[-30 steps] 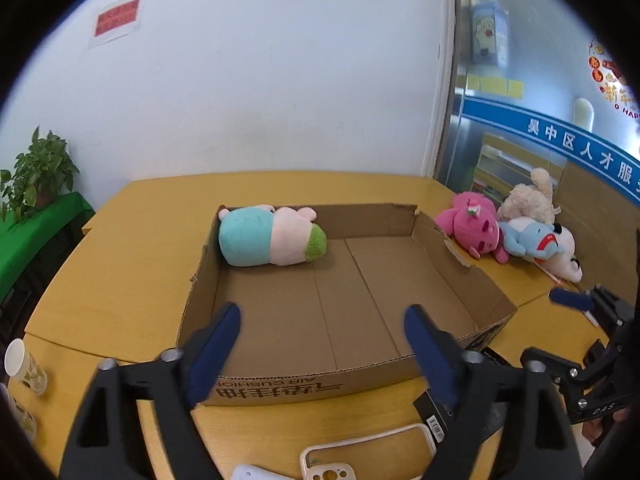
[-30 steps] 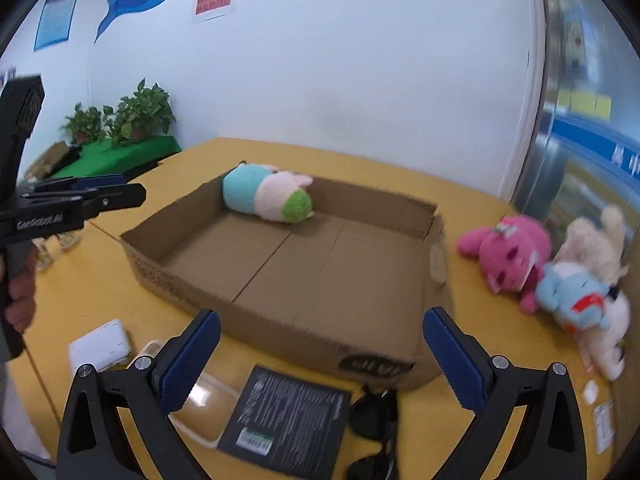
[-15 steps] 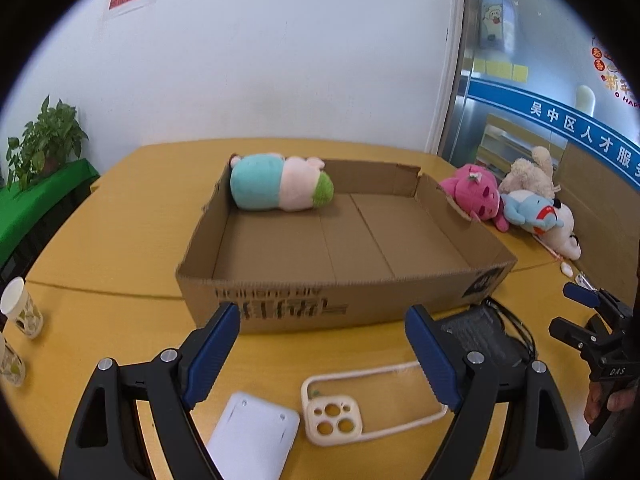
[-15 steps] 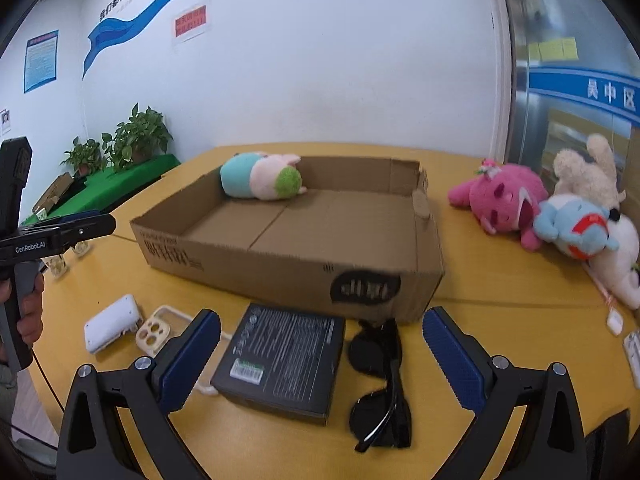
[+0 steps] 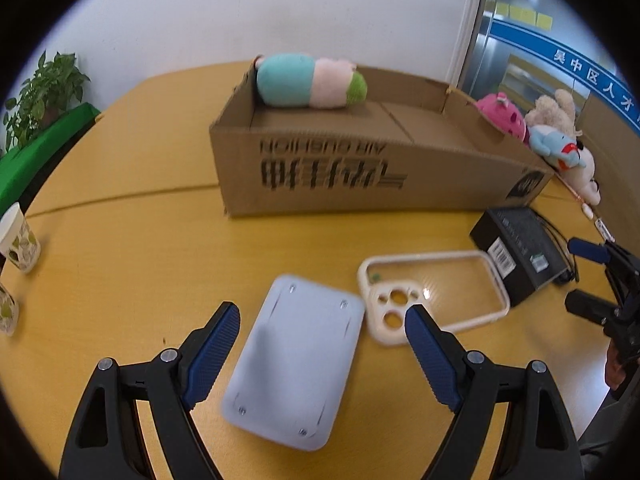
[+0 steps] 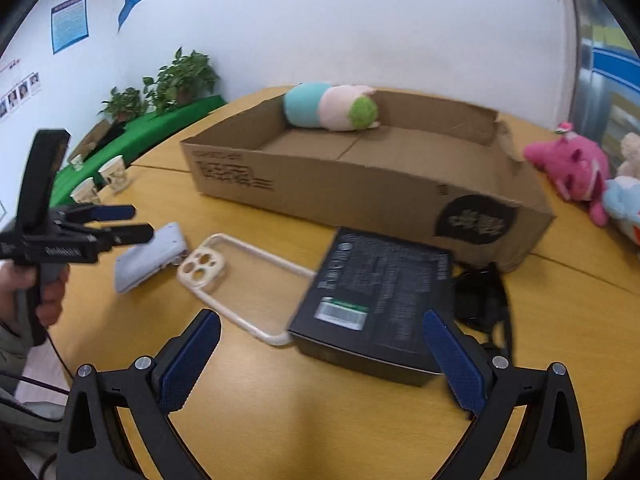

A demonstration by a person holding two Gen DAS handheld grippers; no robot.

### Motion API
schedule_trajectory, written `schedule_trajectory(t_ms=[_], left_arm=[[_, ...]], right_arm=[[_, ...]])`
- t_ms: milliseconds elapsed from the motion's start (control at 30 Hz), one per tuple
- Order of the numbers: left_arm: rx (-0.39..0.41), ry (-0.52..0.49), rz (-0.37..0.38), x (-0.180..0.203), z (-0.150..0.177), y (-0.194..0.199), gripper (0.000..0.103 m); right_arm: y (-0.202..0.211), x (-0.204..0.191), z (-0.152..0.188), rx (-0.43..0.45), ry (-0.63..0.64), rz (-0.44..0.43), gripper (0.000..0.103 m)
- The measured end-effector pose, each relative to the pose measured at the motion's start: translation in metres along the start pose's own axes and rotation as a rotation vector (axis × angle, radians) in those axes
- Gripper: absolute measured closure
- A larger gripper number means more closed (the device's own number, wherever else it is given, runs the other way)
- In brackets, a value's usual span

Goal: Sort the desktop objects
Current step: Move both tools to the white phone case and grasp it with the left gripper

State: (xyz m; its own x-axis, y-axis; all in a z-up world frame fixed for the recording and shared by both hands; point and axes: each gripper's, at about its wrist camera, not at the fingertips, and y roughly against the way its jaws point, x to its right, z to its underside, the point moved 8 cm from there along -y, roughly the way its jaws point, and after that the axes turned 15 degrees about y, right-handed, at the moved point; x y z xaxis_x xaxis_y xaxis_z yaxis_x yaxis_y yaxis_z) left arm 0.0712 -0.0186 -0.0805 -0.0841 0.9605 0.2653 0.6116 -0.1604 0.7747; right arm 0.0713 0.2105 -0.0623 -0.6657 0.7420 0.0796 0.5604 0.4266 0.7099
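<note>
My left gripper (image 5: 320, 316) is open, low over a pale lavender flat device (image 5: 294, 360) that lies between its fingers on the yellow table. Beside it lies a cream phone case (image 5: 432, 298). My right gripper (image 6: 320, 326) is open just above a black box (image 6: 380, 300) with black sunglasses (image 6: 480, 294) to its right. A cardboard box (image 5: 360, 172) behind holds a teal, pink and green plush (image 5: 310, 80). In the right wrist view the left gripper (image 6: 120, 224) shows at the left, over the lavender device (image 6: 148, 258).
Pink (image 6: 568, 164), beige (image 5: 554, 108) and blue plush toys (image 5: 556, 146) lie right of the cardboard box. Paper cups (image 5: 18, 238) stand at the table's left edge. Potted plants (image 6: 180, 76) on a green surface stand beyond the table. A white cable (image 5: 592, 216) lies at the right.
Both grippers have come down and back from over the cardboard box toward the near table. The left now straddles the lavender device, the right hangs over the black box. Both stay open.
</note>
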Motion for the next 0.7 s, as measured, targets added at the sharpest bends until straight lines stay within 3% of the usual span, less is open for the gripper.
schedule_trajectory(t_ms=[267,333,700], left_arm=[[-0.082,0.001,0.001,-0.022,0.028,-0.009,0.025],[-0.125,0.014,0.023,-0.025,0.036,-0.014,0.037],[-0.197,-0.038,0.097,0.005,0.061,-0.008,0.039]], right_arm=[[-0.018,-0.034,-0.008,-0.016,0.0,-0.115,0.0],[-0.023,-0.042,-0.007,-0.027,-0.014,-0.155,0.0],[-0.026,-0.068,-0.007,-0.013,-0.066,-0.301,0.0]])
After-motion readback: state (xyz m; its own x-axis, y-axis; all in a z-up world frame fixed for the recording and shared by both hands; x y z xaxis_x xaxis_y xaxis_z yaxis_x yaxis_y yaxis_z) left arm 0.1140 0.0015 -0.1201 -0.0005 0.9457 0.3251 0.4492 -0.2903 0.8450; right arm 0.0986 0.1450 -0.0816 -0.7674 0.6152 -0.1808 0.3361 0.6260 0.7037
